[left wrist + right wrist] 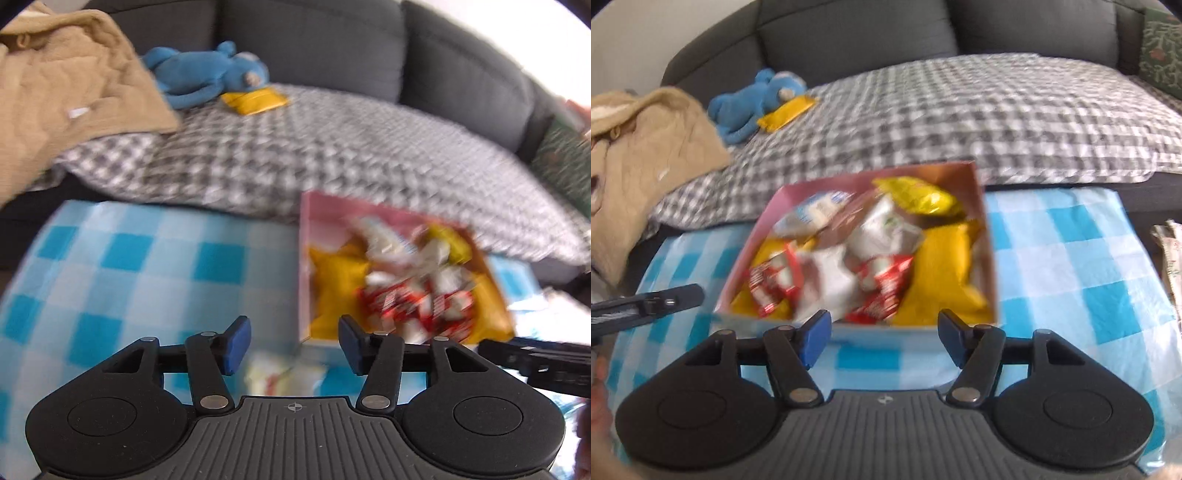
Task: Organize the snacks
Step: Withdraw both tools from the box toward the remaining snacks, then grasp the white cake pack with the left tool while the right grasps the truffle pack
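Your right tongs (882,338) gape empty just before the pink cardboard box (988,236) of crinkly foil snacks (849,266); your left tongs (294,345) (also spread) sit beside it. Beyond, a yellow packet (786,112) lies on the sofa.

No legible text in either view; motion blur throughout. Red-and-white wrappers (882,291) in the pink box (988,236) carry white lettering, smeared past reading. White-and-blue packet (816,210) shows a blue mark, unreadable. Yellow packet (255,99) on the checked blanket (332,147) shows no readable print. Left gripper (294,345) base bears a small crosshair symbol, no letters; the right gripper (884,338) base bears the same symbol.
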